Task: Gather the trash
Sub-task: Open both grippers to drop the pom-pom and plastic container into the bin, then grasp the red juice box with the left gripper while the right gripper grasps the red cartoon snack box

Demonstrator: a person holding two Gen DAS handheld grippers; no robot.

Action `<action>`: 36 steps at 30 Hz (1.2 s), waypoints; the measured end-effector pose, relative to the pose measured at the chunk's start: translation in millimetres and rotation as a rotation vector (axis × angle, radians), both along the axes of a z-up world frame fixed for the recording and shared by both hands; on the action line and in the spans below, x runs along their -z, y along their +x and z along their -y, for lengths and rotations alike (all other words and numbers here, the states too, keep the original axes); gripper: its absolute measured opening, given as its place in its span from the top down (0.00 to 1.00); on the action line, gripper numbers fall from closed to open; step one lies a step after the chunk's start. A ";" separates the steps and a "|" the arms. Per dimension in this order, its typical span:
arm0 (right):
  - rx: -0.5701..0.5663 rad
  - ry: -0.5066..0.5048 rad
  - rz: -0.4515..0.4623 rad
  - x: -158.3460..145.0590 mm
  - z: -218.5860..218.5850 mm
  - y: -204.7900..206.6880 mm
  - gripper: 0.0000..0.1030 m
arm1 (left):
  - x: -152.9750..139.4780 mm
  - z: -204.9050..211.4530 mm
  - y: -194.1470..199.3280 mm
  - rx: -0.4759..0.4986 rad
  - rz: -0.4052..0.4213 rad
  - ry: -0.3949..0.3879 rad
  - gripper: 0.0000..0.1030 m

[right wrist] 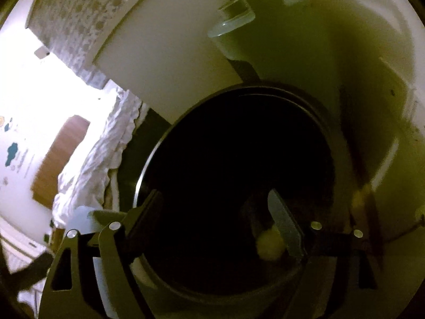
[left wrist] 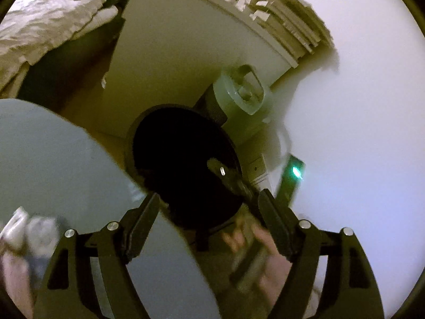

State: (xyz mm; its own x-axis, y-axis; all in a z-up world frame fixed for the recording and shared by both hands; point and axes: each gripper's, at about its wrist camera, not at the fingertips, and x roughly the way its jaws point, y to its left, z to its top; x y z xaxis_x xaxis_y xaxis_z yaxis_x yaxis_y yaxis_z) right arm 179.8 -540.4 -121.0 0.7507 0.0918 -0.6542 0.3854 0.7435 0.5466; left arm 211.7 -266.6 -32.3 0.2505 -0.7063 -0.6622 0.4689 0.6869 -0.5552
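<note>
A round black trash bin [left wrist: 183, 164] stands on the floor beside a grey table [left wrist: 53, 159]. My left gripper [left wrist: 209, 199] is open and empty, held above the bin's near rim. The other gripper [left wrist: 239, 183] and the hand holding it [left wrist: 265, 252] reach over the bin in this view. In the right wrist view the bin's dark mouth [right wrist: 233, 164] fills the middle. My right gripper [right wrist: 212, 199] is open directly over it. A blurred pale yellowish piece of trash [right wrist: 269, 244] shows inside the bin, just below the right finger [right wrist: 284, 226].
A pale green lidded container [left wrist: 243, 93] stands behind the bin against a white cabinet [left wrist: 172, 47]. An unmade bed [left wrist: 47, 21] lies at the left. Crumpled items [left wrist: 29, 228] lie on the table. A white wall [left wrist: 358, 106] is at the right.
</note>
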 end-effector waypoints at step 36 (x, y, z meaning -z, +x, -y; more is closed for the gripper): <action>-0.949 -0.444 0.208 -179.2 -319.3 -24.9 0.10 | 49.2 -342.2 -35.8 -0.644 -0.047 0.258 0.43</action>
